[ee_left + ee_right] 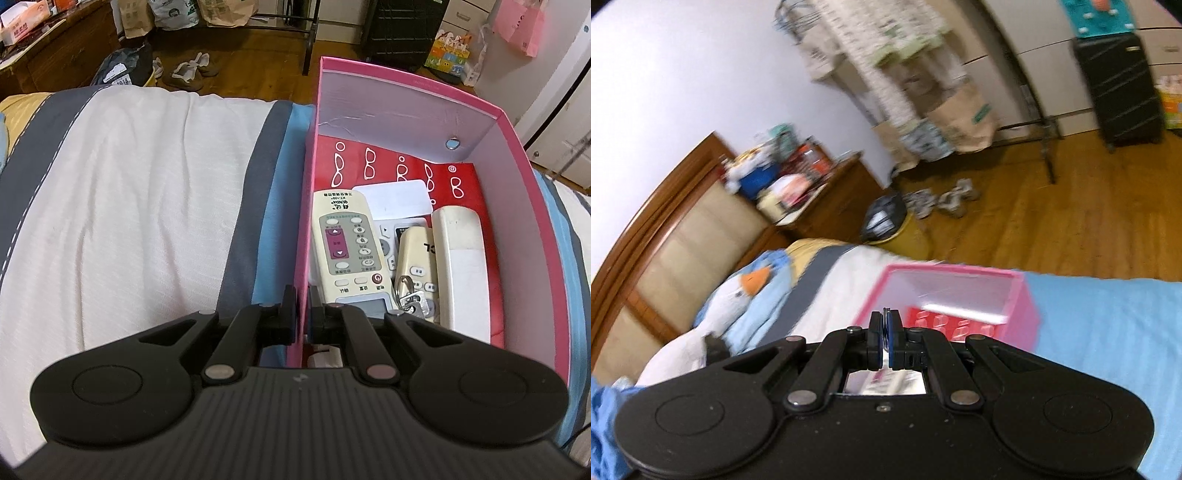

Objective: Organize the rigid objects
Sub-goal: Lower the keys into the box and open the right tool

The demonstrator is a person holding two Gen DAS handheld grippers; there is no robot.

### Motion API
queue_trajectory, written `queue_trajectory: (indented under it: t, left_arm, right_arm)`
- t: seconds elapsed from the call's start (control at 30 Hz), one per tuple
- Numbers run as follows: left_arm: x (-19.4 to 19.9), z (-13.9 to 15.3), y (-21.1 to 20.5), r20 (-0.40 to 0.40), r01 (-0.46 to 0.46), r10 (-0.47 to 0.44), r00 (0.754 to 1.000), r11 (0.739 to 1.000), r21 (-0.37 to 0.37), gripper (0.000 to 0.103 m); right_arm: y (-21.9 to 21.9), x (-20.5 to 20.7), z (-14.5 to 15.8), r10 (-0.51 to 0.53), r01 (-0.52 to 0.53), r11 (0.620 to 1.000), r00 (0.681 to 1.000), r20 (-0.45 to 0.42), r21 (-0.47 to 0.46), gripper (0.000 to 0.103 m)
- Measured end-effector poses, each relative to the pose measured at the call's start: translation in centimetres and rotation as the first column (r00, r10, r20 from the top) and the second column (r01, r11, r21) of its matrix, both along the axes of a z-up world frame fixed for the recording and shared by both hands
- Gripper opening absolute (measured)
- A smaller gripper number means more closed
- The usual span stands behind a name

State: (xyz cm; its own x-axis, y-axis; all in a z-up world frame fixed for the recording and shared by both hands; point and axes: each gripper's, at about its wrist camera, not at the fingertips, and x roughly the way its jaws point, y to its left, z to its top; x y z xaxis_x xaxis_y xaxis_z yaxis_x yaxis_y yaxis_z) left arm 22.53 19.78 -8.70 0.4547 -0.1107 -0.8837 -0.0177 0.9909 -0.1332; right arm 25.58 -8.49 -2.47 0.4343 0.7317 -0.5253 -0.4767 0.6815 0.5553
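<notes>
The left gripper (302, 308) is clamped on the near left wall of the pink box (517, 122), one finger outside the wall and one inside, so it steadies the box on the bed (129, 206). Just beyond its inner finger, inside the box, lie three remotes side by side, their long axes running from near to far: a cream remote with a purple button panel (347, 251) against the left wall, a smaller yellowed remote (415, 258) in the middle, and a plain white remote (463, 266) to the right. A bunch of keys (412, 299) rests on the near end of the middle one, and a red card printed with glasses (388, 166) lines the far floor.

The right gripper (885, 334) hangs higher and further back, its fingers drawn together on something thin and dark that the blur keeps me from naming. The box lies ahead of it and slightly right, below. The box opening sits straight in front of that gripper, so I judge a short forward and downward reach would bring whatever it holds over the free far half.
</notes>
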Motion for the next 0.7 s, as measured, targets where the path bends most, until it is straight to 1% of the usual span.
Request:
queue_trajectory:
  t: [0.1,0.17,0.2,0.33,0.43,0.53,0.6,0.7]
  left_arm:
    - [0.2,0.1,0.4,-0.006,-0.018,0.018,1.000,1.000,-0.026,0.005]
    - [0.2,0.0,0.4,-0.003,-0.016,0.015,1.000,0.999,-0.030,0.005]
    - [0.1,0.0,0.4,0.000,-0.014,0.014,1.000,0.999,-0.029,0.005]
    - [0.0,-0.1,0.3,0.005,-0.008,0.009,1.000,1.000,-0.025,0.005]
    - [0.1,-0.1,0.5,0.003,-0.009,0.009,1.000,0.999,-0.035,0.005]
    - [0.1,-0.1,0.6,0.004,-0.008,0.008,1.000,0.999,-0.036,0.005]
    - [0.1,-0.1,0.6,0.008,-0.004,0.004,1.000,0.999,-0.032,0.005]
    - [0.0,-0.2,0.6,0.011,0.001,-0.001,1.000,0.999,-0.033,0.005]
  right_arm:
    - [2.7,-0.2,-0.9,0.074,-0.074,0.997,0.997,-0.002,-0.025,0.005]
    - [5.0,0.1,-2.0,0.126,-0.126,0.989,0.992,-0.005,-0.075,0.005]
    - [6.3,0.5,-2.8,0.151,-0.152,0.984,0.988,-0.017,-0.094,0.005]
    - [9.4,1.1,-4.9,0.210,-0.216,0.969,0.976,-0.061,-0.120,0.005]
    - [11.4,1.7,-5.9,0.232,-0.242,0.961,0.969,-0.085,-0.134,0.005]
    - [12.5,2.3,-6.9,0.222,-0.237,0.961,0.968,-0.113,-0.142,0.005]
    - [12.6,2.9,-7.3,0.218,-0.234,0.960,0.969,-0.113,-0.157,0.005]
    - [12.7,3.4,-8.1,0.200,-0.214,0.954,0.976,-0.086,-0.209,0.005]
